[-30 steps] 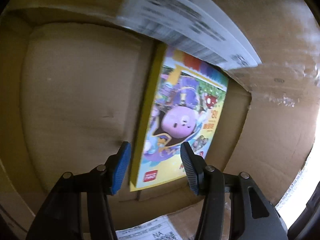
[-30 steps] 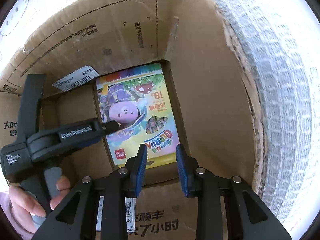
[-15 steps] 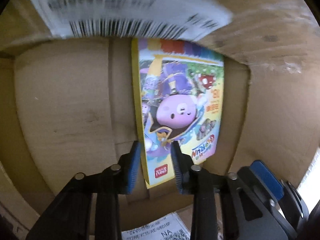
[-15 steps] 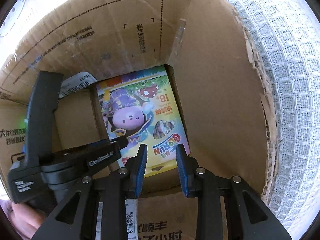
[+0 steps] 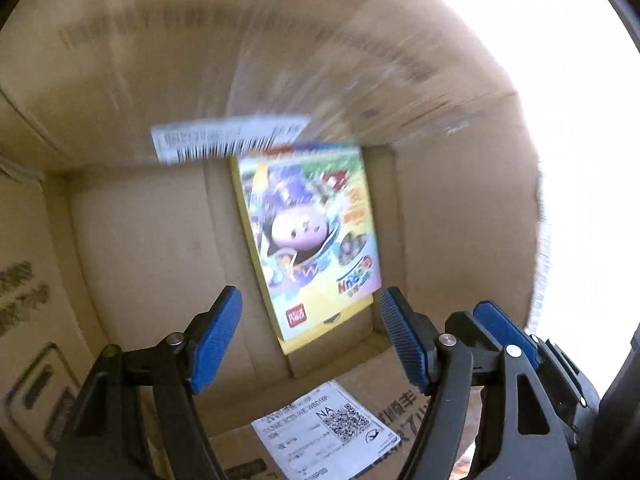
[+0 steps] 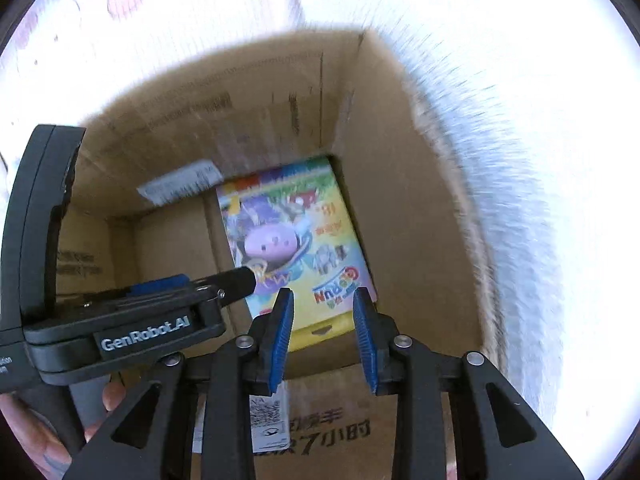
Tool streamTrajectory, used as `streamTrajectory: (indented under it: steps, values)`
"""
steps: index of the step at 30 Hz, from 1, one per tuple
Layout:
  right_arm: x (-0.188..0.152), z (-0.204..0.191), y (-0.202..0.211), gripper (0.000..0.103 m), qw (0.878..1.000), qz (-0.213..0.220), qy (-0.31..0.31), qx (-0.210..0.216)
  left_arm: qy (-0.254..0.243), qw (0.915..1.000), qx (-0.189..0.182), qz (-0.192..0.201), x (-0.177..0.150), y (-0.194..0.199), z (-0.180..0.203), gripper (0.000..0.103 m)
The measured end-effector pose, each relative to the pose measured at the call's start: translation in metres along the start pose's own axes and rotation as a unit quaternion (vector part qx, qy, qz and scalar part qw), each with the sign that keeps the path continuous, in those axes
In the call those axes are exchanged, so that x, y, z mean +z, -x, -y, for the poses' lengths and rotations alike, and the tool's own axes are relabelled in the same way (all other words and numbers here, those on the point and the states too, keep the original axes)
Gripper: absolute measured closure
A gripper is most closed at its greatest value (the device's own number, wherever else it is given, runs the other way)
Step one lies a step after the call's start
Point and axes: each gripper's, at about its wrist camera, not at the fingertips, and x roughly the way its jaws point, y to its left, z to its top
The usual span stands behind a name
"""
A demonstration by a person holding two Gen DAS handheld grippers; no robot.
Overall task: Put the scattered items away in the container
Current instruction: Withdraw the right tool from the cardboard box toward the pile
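Colourful flat box (image 5: 308, 236) lies face up on the floor of the cardboard carton (image 5: 132, 248), tight against its right wall and far corner. Left gripper (image 5: 310, 334) jaws have just been opening, now wide, nothing between them. Right gripper (image 6: 324, 336) narrow, empty. The box looks light, stiff and glossy, so probably slippery; I'd pinch it across the thin long edges, not the printed face.

I count one cardboard box (image 5: 120, 240), one colourful cartoon-covered packet (image 5: 312, 240) at centre frame, and two white printed labels (image 5: 328, 428), upper left and bottom.
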Motion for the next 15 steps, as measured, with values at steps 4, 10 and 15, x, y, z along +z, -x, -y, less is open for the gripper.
streamTrajectory:
  steps: [4,10,15]
  values:
    - [-0.014,-0.007,0.023,0.076,0.998,0.049,-0.029,0.005,-0.073,0.9949,0.028,0.063,-0.029,0.026,0.007,0.028]
    - [-0.033,-0.028,0.048,0.075,0.996,0.083,-0.03,-0.023,-0.15,0.9836,0.019,0.098,-0.076,-0.05,0.039,0.028]
    - [-0.057,-0.053,0.066,0.074,0.993,0.112,-0.01,-0.044,-0.211,0.9722,0.003,0.102,-0.104,-0.038,0.03,0.028]
